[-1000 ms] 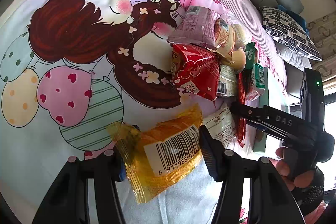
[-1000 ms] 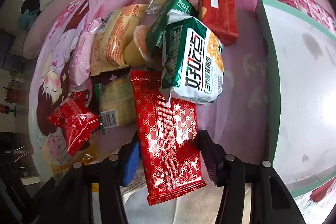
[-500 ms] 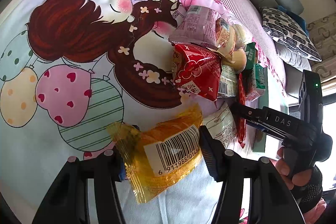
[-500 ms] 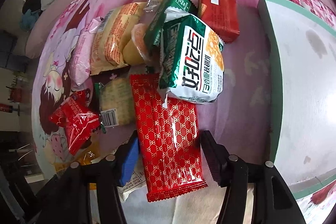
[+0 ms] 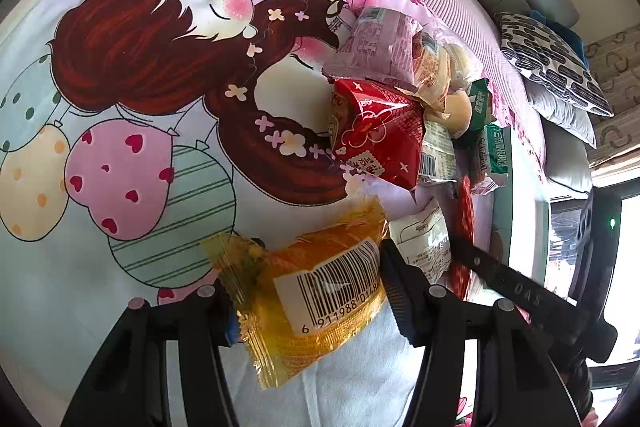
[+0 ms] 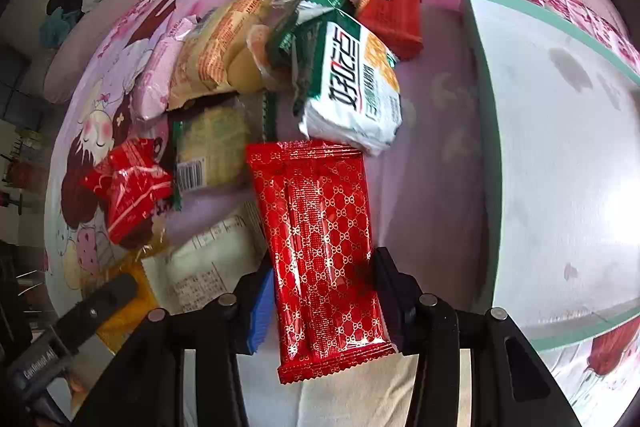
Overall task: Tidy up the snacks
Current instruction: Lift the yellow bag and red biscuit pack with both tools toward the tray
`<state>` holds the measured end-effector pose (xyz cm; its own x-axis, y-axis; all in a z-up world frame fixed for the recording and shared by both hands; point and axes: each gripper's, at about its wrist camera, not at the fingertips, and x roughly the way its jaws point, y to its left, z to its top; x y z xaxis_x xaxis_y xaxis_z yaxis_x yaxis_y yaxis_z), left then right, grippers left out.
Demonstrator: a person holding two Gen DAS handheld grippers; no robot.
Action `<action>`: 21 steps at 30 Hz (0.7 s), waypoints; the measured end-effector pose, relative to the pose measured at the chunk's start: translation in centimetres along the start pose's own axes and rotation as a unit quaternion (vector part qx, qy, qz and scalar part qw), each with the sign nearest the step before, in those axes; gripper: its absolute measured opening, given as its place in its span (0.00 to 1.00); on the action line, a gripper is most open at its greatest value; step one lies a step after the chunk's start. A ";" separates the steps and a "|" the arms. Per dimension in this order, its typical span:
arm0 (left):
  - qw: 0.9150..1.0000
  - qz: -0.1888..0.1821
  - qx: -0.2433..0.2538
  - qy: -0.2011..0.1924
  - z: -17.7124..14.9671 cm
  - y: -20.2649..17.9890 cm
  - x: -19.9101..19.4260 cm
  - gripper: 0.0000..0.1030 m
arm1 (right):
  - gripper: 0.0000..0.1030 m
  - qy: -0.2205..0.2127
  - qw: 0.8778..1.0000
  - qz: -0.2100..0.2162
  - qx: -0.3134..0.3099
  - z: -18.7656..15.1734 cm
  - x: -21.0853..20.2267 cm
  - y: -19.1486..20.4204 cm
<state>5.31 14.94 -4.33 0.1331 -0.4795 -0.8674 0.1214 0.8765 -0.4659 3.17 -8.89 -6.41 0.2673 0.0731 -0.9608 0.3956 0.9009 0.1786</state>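
Note:
My left gripper is shut on a yellow packet with a barcode, low over the cartoon bedsheet. My right gripper has a long red patterned packet between its closing jaws, and both pads touch the packet's sides. Behind the red packet lies a snack pile: a white and green bag, a red box, a crumpled red packet and several bread packs. The right gripper's black body shows at the left wrist view's lower right.
A white board with a teal rim lies right of the pile. A white labelled packet lies beside the red one. A patterned cushion and a grey sofa back stand behind. Bare sheet spreads to the left.
The right gripper's jaws have narrowed onto the long red packet and drawn it back out from under the white and green bag. The left gripper and its yellow packet have kept still.

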 end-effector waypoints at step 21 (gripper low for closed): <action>1.000 0.021 -0.006 -0.002 -1.3 0.0 -1.8 0.56 | 0.47 -0.013 1.000 -0.011 0.021 -5.4 0.4 0.2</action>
<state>3.75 15.82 -2.98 0.1409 -0.4430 -0.8854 0.1041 0.8960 -0.4317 -1.37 -6.43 -7.93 0.2809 0.0411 -0.9589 0.4390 0.8829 0.1665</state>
